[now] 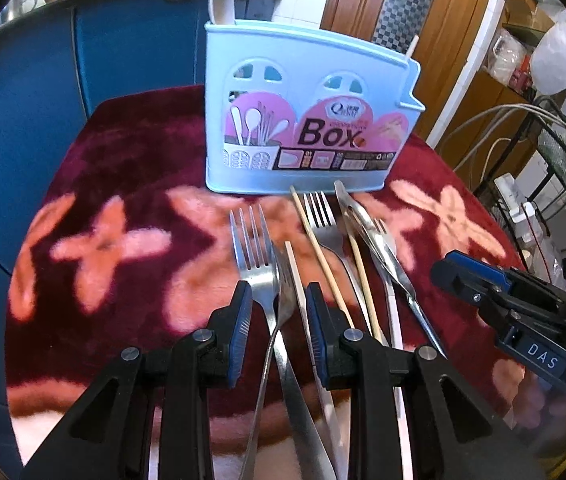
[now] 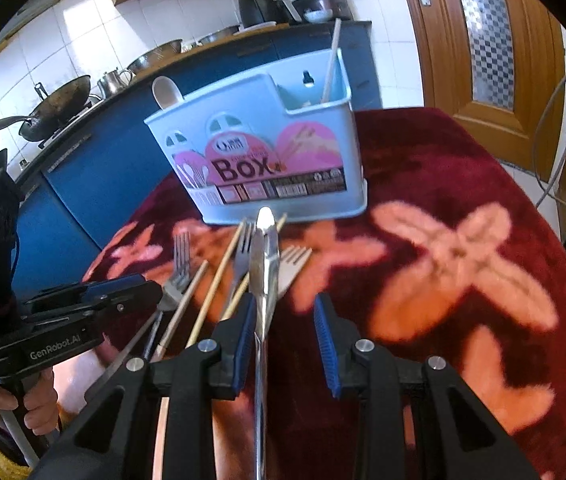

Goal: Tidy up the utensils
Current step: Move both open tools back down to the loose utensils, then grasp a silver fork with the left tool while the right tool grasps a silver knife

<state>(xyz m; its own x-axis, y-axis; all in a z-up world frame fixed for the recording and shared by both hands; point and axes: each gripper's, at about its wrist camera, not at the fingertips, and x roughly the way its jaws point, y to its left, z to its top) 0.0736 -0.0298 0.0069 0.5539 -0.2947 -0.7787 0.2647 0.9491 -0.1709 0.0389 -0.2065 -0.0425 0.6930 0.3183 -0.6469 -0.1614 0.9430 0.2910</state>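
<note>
The cloth [image 1: 123, 184], plush red with pink flowers, is covering the table and giving everything a soft bed. The box [image 1: 303, 112], pale blue plastic, is standing upright at 12 o'clock from both tools, already holding a spoon [image 1: 222, 2] at its left end and one chopstick at its right.

The left gripper [image 1: 279, 304] is hanging low over the loose pile with its jaws parted. A fork [image 1: 253, 248] handle and a second steel piece are running between the pads [image 1: 243, 320], but nothing is looking pinched, so it is grasping nothing. The right gripper [image 2: 285, 312], sitting at 3 o'clock from the left one, is likewise unclenched. A knife [image 2: 262, 256] is lying just beside its left pad, with bare cloth under the rest of the gap.

The knife, the forks and the chopsticks [image 1: 323, 248] are lying fanned out on the cloth between the grippers and the box, tips pointing toward 12 o'clock, several crossing or touching.

The steel pieces are probably handling as stiff, smooth and slippery, with little weight; pinching each across its narrow handle, a little behind the head, is looking safest against swinging. The pile is likely letting the pads sink in around a flat handle. The chopsticks are looking light and thin and apt to roll, so gripping mid-length seems best. Any overlapped piece may be dragging its neighbours along.
</note>
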